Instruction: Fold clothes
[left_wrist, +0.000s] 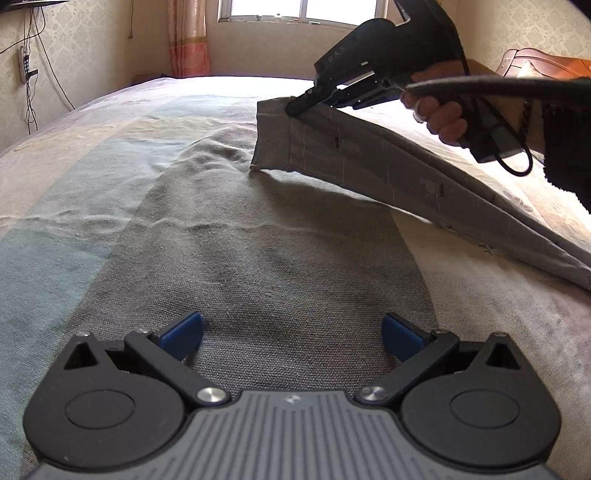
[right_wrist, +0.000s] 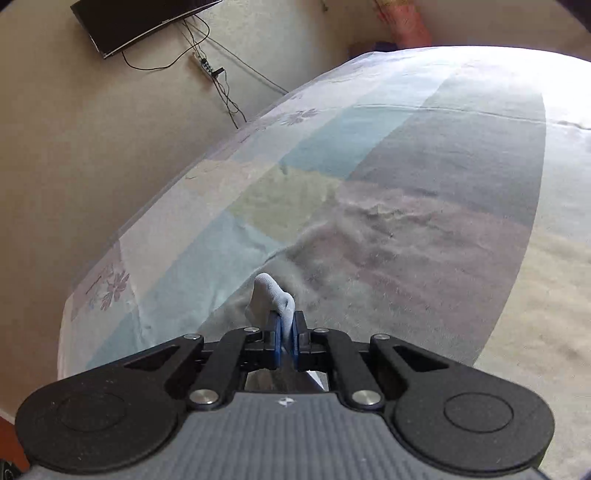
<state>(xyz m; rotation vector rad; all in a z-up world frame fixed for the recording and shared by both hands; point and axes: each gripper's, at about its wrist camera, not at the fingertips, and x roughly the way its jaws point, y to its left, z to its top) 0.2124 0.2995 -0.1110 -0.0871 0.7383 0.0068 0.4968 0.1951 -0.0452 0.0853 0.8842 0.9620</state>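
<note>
Grey trousers (left_wrist: 369, 162) hang lifted by one end at about 1 o'clock in my left view, the rest trailing down to the bed (left_wrist: 110, 155) toward 3 o'clock. My right hand-held gripper (left_wrist: 295, 107) is pinched tight on that raised end; in its own view (right_wrist: 285, 339) a fold of grey cloth (right_wrist: 273, 295) sticks up from between the blue pads (right_wrist: 276, 343). My right hand (left_wrist: 439, 110) grips the handle. My left hand-held gripper (left_wrist: 291, 338) sits low at 6 o'clock over the grey stripe of the bedspread (left_wrist: 258, 266), fingers spread wide, holding nothing. Window (left_wrist: 295, 9) at 12 o'clock, curtain (left_wrist: 188, 40) beside it. TV (right_wrist: 140, 22) on the wall at 11 o'clock in the right view.
</note>
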